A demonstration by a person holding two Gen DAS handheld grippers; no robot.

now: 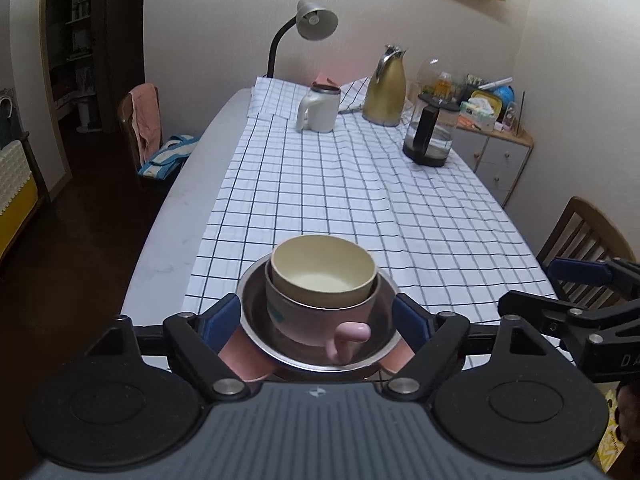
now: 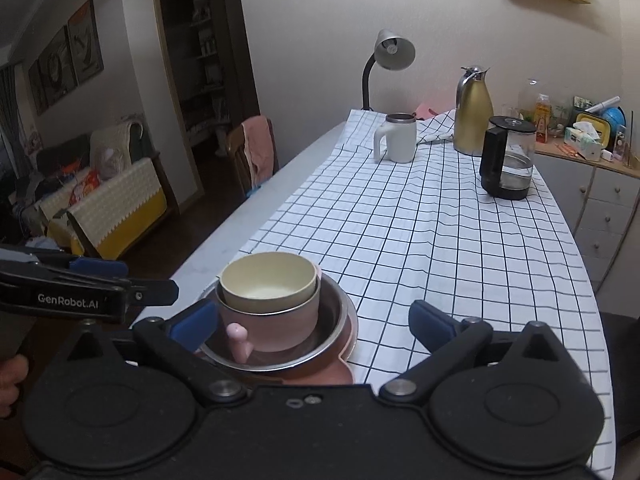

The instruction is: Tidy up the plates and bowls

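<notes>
A stack stands at the near end of the checked tablecloth: a cream bowl (image 1: 323, 276) sits inside a pink handled cup (image 1: 320, 320), inside a steel bowl (image 1: 316, 350), on a pink plate (image 1: 244, 360). My left gripper (image 1: 318, 320) is open, its blue pads flanking the steel bowl without visibly clamping it. In the right wrist view the same cream bowl (image 2: 269, 278), pink cup (image 2: 272, 330), steel bowl (image 2: 324, 344) and pink plate (image 2: 320, 376) appear. My right gripper (image 2: 312, 324) is open, left pad beside the steel bowl, right pad over bare cloth.
Far end of the table: a white mug (image 1: 318, 110), gold thermos jug (image 1: 385, 88), glass kettle (image 1: 431, 132) and desk lamp (image 1: 314, 20). A wooden chair (image 1: 584, 240) stands at the right, another chair with a pink cloth (image 1: 144, 120) at the left. A cluttered cabinet (image 1: 496, 148) is beyond.
</notes>
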